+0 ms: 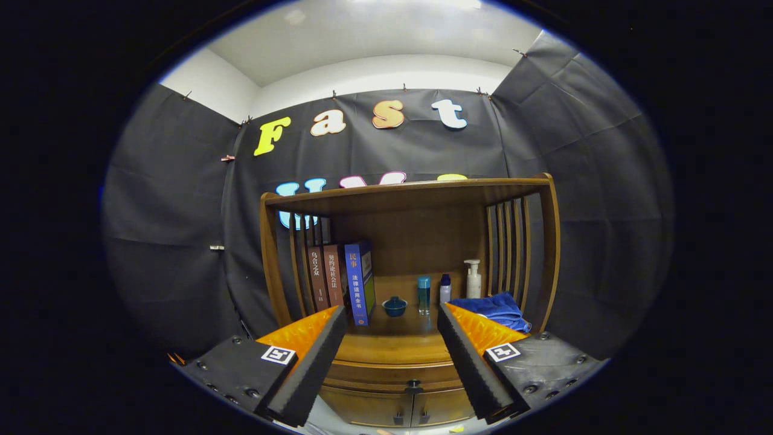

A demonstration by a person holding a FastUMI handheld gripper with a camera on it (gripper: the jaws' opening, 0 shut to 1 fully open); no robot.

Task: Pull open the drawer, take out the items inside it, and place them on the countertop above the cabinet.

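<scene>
The drawer [395,370] sits low in the middle of the frame, under the countertop [392,347], and it looks closed. It is stiff wood and may slide heavy, so grab its small dark knob [413,384]. The gripper [392,326] is spread wide, holding and touching nothing, with the knob between its fingers

Books [338,281], small lidded bowl [395,306], bottles [444,288] (one pump-topped), blue cloth [492,308]
</scene>
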